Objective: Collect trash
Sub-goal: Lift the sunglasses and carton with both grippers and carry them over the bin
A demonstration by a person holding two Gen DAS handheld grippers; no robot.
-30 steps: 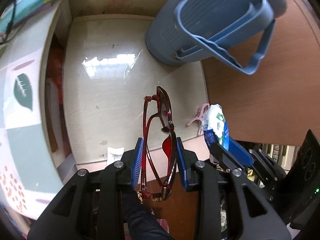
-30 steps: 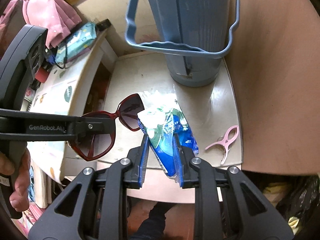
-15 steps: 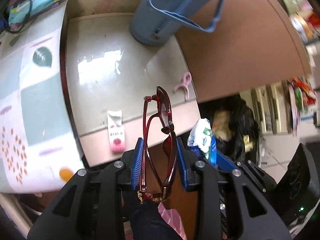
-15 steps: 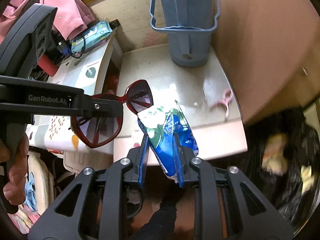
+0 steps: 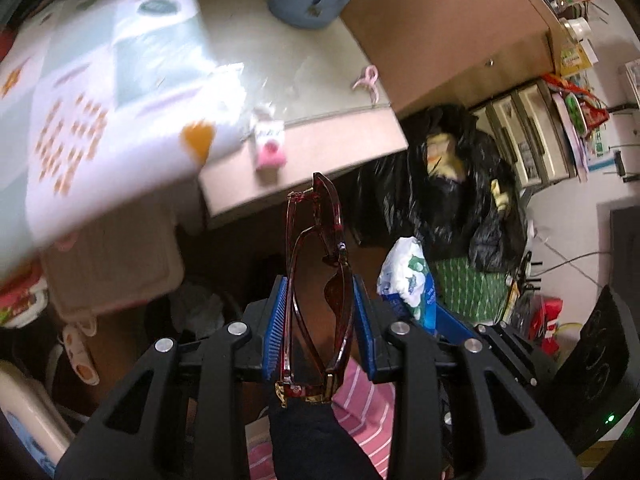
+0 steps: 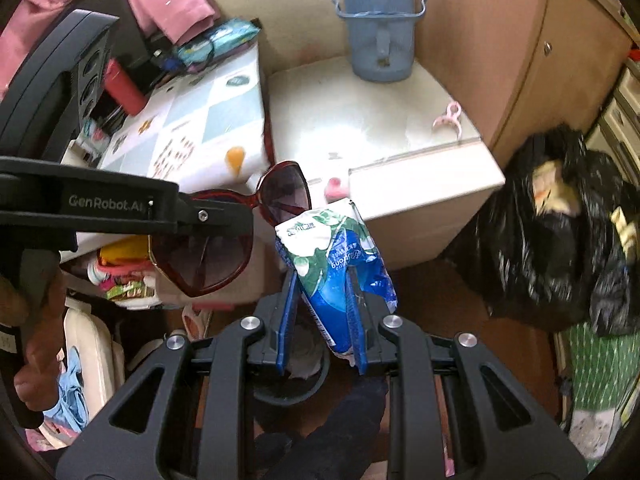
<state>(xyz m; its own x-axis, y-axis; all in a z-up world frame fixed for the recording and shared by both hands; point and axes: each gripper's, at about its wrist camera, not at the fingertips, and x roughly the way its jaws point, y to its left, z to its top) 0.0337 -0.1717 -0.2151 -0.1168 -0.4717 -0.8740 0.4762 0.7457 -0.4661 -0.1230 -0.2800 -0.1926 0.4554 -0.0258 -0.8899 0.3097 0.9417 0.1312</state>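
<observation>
1. Left gripper (image 5: 320, 320) is clamped on a pair of red-framed sunglasses (image 5: 318, 264); the folded frame stands on edge between the blue pads, lenses pointing forward.
2. Right gripper (image 6: 322, 316) is clamped on a blue-and-white plastic wrapper (image 6: 338, 264), which sticks up and out from between the pads. The left wrist view shows the same wrapper (image 5: 408, 276) just right of the sunglasses.
3. Both items are off the table (image 6: 420, 196) and carried in the air in front of its near edge.
4. A black trash bag (image 6: 560, 248) sits on the floor to the right, beside the cabinet (image 6: 520, 60), its mouth apparently open with pale scraps showing.
5. Step in hand, as judged: transport of the wrapper toward the bag. Next move calls for swinging the right gripper further right and down over the bag mouth, then opening the jaws so the wrapper drops in.
6. Sunglasses do not look like trash; likely they need setting back down elsewhere.
7. Left on the table: a pink clip (image 6: 450, 118), a small pink-and-white packet (image 5: 269, 144) at the front edge, and a blue bucket (image 6: 378, 28) at the back.
8. Change versus one second ago: both grippers have pulled back from over the tabletop and turned right; the trash bag, then out of sight, now fills the right of both views. Both grips are unchanged.
</observation>
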